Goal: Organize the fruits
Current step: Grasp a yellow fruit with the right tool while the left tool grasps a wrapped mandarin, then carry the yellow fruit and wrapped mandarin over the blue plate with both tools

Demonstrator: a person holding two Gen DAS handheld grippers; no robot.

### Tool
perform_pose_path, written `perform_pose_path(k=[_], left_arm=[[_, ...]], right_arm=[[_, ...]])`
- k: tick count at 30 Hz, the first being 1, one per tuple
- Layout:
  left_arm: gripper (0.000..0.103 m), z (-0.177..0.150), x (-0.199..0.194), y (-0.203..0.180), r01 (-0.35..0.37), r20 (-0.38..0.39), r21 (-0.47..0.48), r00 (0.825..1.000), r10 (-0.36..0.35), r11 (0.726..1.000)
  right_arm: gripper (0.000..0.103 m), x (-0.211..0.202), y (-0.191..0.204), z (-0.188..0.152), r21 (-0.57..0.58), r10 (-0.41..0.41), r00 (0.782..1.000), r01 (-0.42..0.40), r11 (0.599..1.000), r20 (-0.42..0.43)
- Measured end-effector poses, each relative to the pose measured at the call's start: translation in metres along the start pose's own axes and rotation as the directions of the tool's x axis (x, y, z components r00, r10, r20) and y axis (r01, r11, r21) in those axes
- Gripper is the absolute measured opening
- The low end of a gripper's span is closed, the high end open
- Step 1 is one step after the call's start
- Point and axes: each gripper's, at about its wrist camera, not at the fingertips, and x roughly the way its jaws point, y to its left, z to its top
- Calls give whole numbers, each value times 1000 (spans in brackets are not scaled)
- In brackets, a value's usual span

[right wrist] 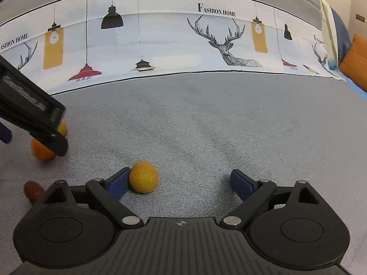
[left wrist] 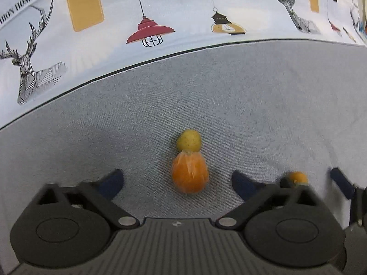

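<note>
In the left wrist view a large orange lies on the grey cloth with a smaller yellow fruit touching its far side. My left gripper is open, its blue pads either side of the orange and apart from it. In the right wrist view a round yellow-orange fruit rests against the left pad of my right gripper, which is open; its right pad is well clear. That same fruit shows at the right of the left wrist view.
A printed cloth band with lamps and deer runs along the far side of the grey surface. The left gripper's black body hangs over the orange. A dark red object lies at the lower left. An orange cushion sits far right.
</note>
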Motion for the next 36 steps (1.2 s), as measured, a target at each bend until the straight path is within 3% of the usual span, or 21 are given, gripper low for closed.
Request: perform_pose_path(k=[1, 3, 7, 10, 13, 16, 22, 25, 29, 34, 36], left_arm=[[39, 0, 2, 1, 16, -17, -5, 1000, -16, 1000], [35, 2, 3, 6, 52, -34, -32, 998, -53, 998], [35, -8, -15, 11, 34, 12, -22, 999, -34, 999], [35, -25, -43, 22, 32, 29, -33, 999, -31, 999], [35, -49, -80, 37, 12, 63, -48, 998, -9, 999], [35, -82, -121, 54, -25, 65, -62, 997, 29, 998], [35, -164, -204, 81, -130, 72, -107, 988, 138, 986], [35, -208, -242, 94, -142, 65, -158, 986, 154, 977], [35, -258, -280, 105, -142, 85, -207, 983, 162, 968], [35, -311, -312, 113, -136, 130, -278, 975, 178, 951], [35, -325, -318, 116, -122, 148, -304, 974, 174, 945]], right_arm=[[75, -2, 0, 1, 11, 18, 1000, -18, 1000, -3], [26, -8, 7, 3, -3, 58, 998, -58, 998, 8], [26, -12, 7, 8, 12, 70, 998, -70, 997, 11], [26, -23, -8, 21, 76, -9, 999, 5, 997, 51], [26, -55, -27, 37, 132, -26, 993, 12, 991, 112], [27, -105, -42, 35, 106, 26, 989, -42, 994, 148], [27, -201, -49, 3, 0, 192, 979, -193, 981, 65], [27, -241, -33, -5, -36, 290, 956, -288, 957, 40], [27, -292, -7, -12, -105, 428, 903, -422, 900, 34], [27, -339, 22, -24, -177, 529, 849, -519, 836, 8], [27, -357, 32, -32, -225, 549, 836, -536, 814, -6]])
